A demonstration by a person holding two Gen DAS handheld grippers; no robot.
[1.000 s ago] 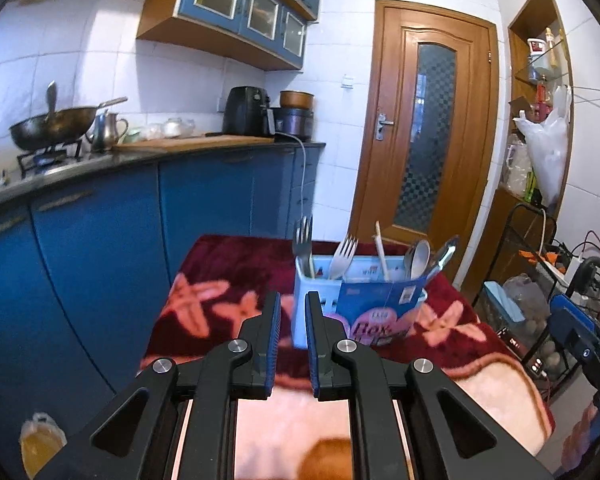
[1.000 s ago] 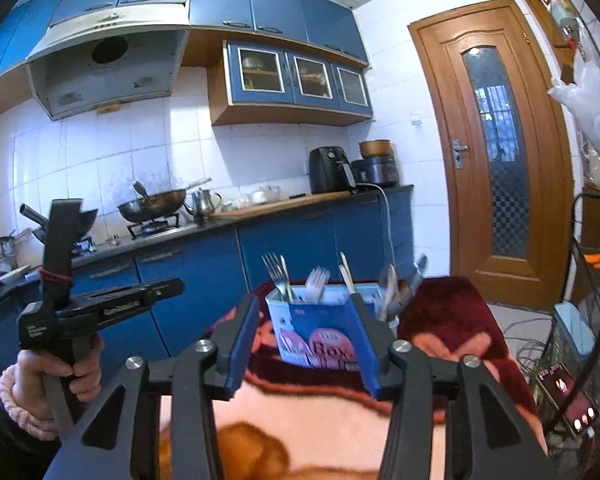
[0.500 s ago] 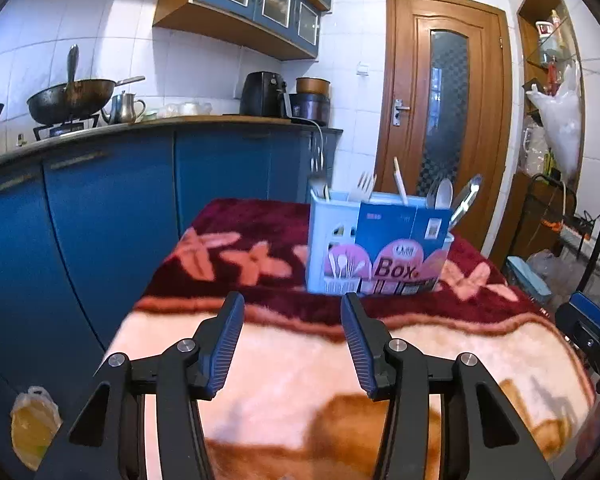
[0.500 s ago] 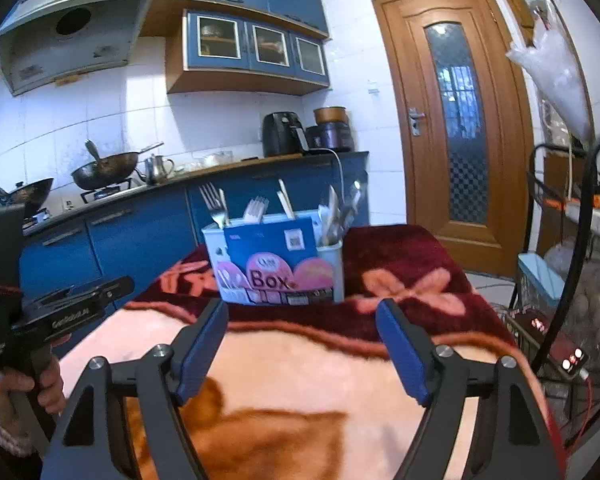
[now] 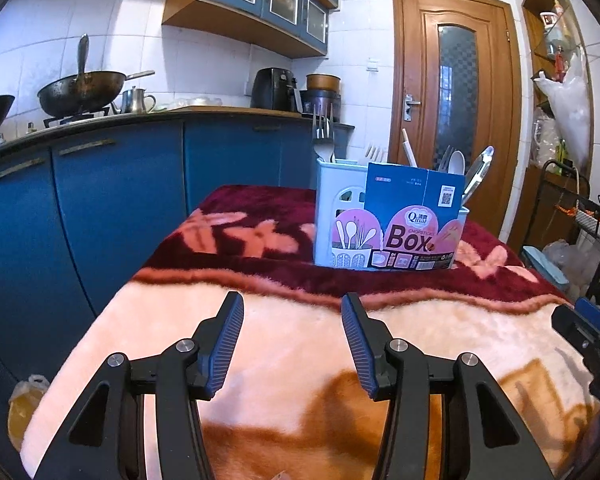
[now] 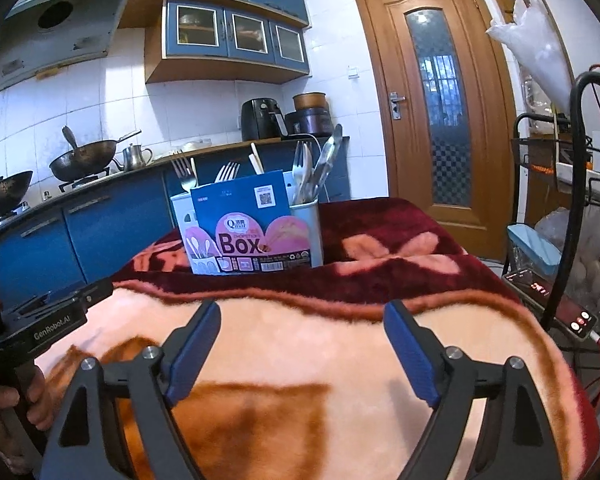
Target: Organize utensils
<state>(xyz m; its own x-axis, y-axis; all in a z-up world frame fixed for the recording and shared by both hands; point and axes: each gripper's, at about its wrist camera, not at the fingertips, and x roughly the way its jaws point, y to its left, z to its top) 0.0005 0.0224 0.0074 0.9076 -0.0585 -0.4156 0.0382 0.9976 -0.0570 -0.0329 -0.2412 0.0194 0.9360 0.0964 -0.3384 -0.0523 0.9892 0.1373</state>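
A pale blue utensil holder (image 5: 388, 216) with a blue and pink "Box" card stands upright on the red part of the blanket; it also shows in the right wrist view (image 6: 252, 232). Forks (image 5: 323, 136), a white spoon (image 5: 456, 162), chopsticks and tongs (image 6: 328, 160) stand in it. My left gripper (image 5: 292, 308) is open and empty, low over the peach part of the blanket, well short of the holder. My right gripper (image 6: 302, 312) is open wider and empty, also short of the holder.
A blanket-covered table (image 5: 260, 340) carries the holder. Blue kitchen cabinets (image 5: 100, 200) with woks stand to the left. A wooden door (image 5: 456, 100) is behind. A wire rack (image 6: 556, 208) and a phone (image 6: 556, 308) crowd the right side.
Both grippers have pulled back from the holder and dropped lower over the blanket. The left jaws went from nearly shut to open; the right jaws opened wider.
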